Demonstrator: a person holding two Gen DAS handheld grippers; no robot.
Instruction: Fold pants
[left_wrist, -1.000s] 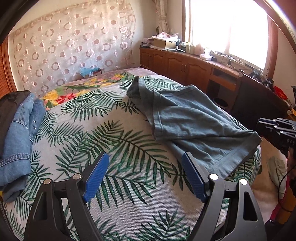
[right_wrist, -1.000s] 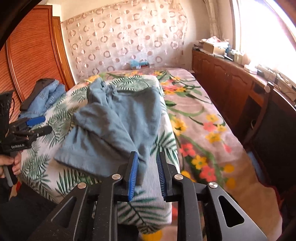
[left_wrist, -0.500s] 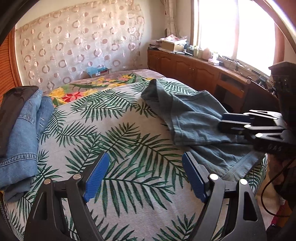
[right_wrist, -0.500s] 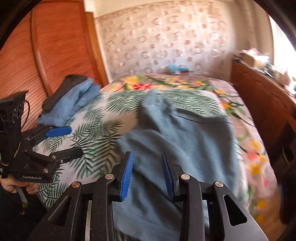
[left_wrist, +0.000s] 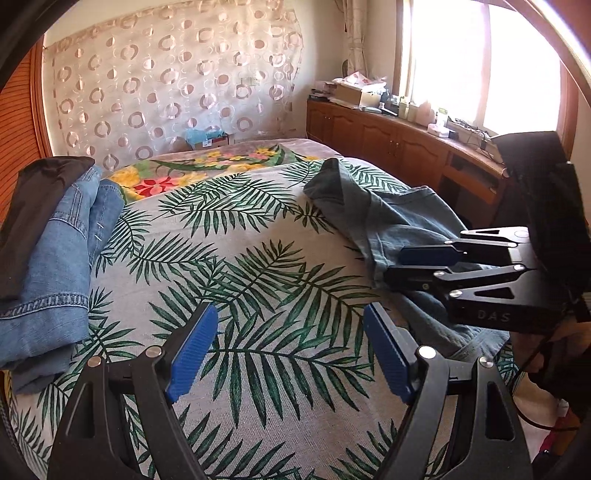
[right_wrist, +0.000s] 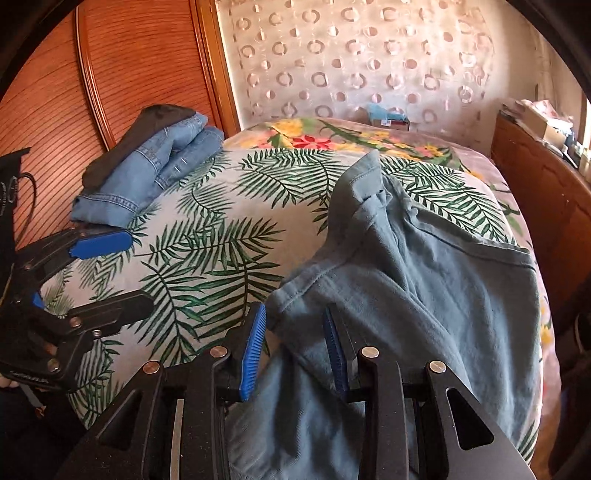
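Right hand-held gripper (right_wrist: 295, 349): bottom centre of its own view, jaws partly apart and just been widening; a raised hem fold of the pants lies between the blue pads, though a pinch cannot be made out.
Left hand-held gripper (left_wrist: 286, 349): bottom centre of its view, jaws spread wide over bare bedspread, nothing between them (it also shows at the left edge of the right view).
Pants (right_wrist: 424, 280): grey-blue, rumpled, filling the lower right of the right view, one end reaching toward the upper centre.
Bedspread (left_wrist: 240, 258): palm-leaf print, under the pants.
Folded jeans (left_wrist: 62, 266): light denim stack at the left edge of the left view, well apart from the pants.
Cabinet (left_wrist: 388, 142): wooden, upper right under the window.
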